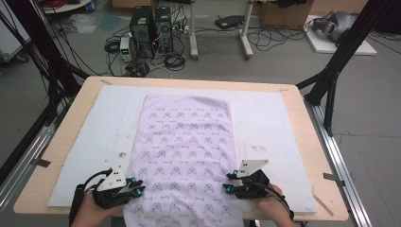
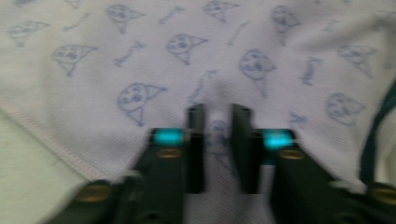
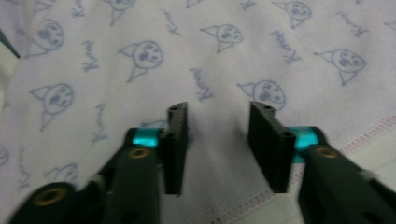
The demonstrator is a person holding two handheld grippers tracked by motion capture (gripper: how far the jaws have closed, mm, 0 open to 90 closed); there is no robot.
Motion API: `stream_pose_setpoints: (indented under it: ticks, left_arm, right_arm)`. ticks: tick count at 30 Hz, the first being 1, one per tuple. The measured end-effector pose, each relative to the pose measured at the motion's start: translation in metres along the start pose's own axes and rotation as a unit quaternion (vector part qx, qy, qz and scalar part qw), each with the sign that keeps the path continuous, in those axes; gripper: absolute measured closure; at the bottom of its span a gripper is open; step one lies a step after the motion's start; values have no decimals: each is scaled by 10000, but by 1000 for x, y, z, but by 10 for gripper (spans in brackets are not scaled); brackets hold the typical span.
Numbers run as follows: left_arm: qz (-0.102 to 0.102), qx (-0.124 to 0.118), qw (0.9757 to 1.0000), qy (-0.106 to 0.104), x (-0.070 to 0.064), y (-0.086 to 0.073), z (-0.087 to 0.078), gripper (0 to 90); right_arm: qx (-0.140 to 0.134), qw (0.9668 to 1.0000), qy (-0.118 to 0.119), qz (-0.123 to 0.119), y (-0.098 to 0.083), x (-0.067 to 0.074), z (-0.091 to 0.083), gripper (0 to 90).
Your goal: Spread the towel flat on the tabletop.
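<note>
A pale lilac cloth point(image 1: 184, 156) with a blue printed pattern lies flat along the middle of a white mat point(image 1: 265, 118), which covers a wooden table point(image 1: 307, 142). The near end of the cloth reaches the near edge of the table. The left gripper point(image 1: 137, 187) is at the left edge of the cloth, near its close end, and points inward. In the left gripper view its jaws are nearly closed and a small raised fold of the cloth point(image 2: 218, 135) sits between them, so they pinch it. The right gripper point(image 1: 229, 182) is at the right edge of the cloth, opposite the left one. In the right gripper view its jaws stand partly open over the cloth point(image 3: 219, 140), near the stitched hem point(image 3: 369, 130); the pads do not press on the fabric. Both views are a little blurred.
</note>
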State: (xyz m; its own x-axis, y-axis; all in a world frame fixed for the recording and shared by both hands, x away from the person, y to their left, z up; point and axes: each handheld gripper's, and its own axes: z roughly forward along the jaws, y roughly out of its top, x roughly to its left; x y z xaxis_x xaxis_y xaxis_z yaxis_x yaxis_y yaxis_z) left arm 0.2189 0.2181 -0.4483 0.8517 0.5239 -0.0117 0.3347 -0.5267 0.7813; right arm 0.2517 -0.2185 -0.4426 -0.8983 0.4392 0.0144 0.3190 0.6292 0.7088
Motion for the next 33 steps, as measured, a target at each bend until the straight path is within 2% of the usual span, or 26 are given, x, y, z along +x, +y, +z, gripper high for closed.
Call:
stream_pose_setpoints:
  ticks: [2, 4, 6, 10, 13, 15, 17, 18, 20, 22, 23, 24, 25, 26, 27, 28, 30, 31, 33]
  left_arm:
    - [-49, 85, 9999, -74, 2, 2, 0, 882]
    - [-19, 117, 9999, -104, 4, 3, -1, 884]
    - [61, 125, 9999, -48, 3, 2, -5, 884]
    - [24, -11, 10000, 10, 1, -3, -20, 885]
    - [73, 2, 10000, 18, -6, -5, -30, 885]
    - [117, 4, 9999, -11, -9, -6, -35, 885]
    - [125, -36, 9999, -59, -11, -6, -40, 876]
    - [88, -49, 9999, -119, -10, -5, -40, 835]
    - [9, -11, 10000, 10, -8, -3, -37, 601]
    - [8, 30, 10000, -31, -6, -3, -32, 536]
    - [47, 84, 10000, -9, -7, -3, -27, 521]
    - [120, 140, 9998, -26, -7, -5, -24, 537]
    - [183, 182, 9997, -44, -9, -6, -21, 590]
    - [301, 250, 9992, -49, -10, -9, -18, 664]
    - [348, 160, 9993, -40, -12, -11, -18, 742]
    - [315, 144, 9994, -71, -12, -11, -19, 841]
    - [313, 166, 9994, -21, -13, -11, -20, 874]
    - [321, 185, 9993, 2, -13, -11, -20, 876]
    - [363, 206, 9991, 1, -14, -11, -22, 878]
  right_arm:
    - [6, 9999, 109, -55, 1, 3, 0, 820]
    - [-19, 9998, 125, -119, 1, 6, 0, 860]
    - [-36, 9998, 114, -140, 0, 8, -1, 866]
    - [-200, 9995, 184, -176, -3, 13, -9, 870]
    - [-221, 9990, 289, -240, -1, 20, -16, 871]
    - [-233, 9982, 446, -333, 1, 27, -20, 870]
    - [-199, 9974, 568, -394, 3, 31, -22, 827]
    - [-218, 9974, 588, -342, 3, 31, -23, 779]
    - [-251, 9982, 480, -259, 5, 26, -23, 712]
    - [-242, 9988, 396, -142, 7, 21, -21, 671]
    - [-217, 9990, 360, -174, 7, 19, -18, 660]
    - [-123, 9992, 342, -181, 7, 19, -15, 653]
    - [-47, 9992, 336, -207, 6, 19, -12, 653]
    - [23, 9993, 305, -199, 5, 19, -9, 657]
    - [119, 9993, 279, -223, 2, 19, -6, 675]
    - [188, 9993, 216, -242, 0, 19, -4, 688]
    - [97, 9995, 258, -135, -3, 18, -5, 762]
    - [120, 9993, 284, -200, -3, 19, -6, 830]
    - [172, 9988, 309, -324, -2, 22, -6, 872]
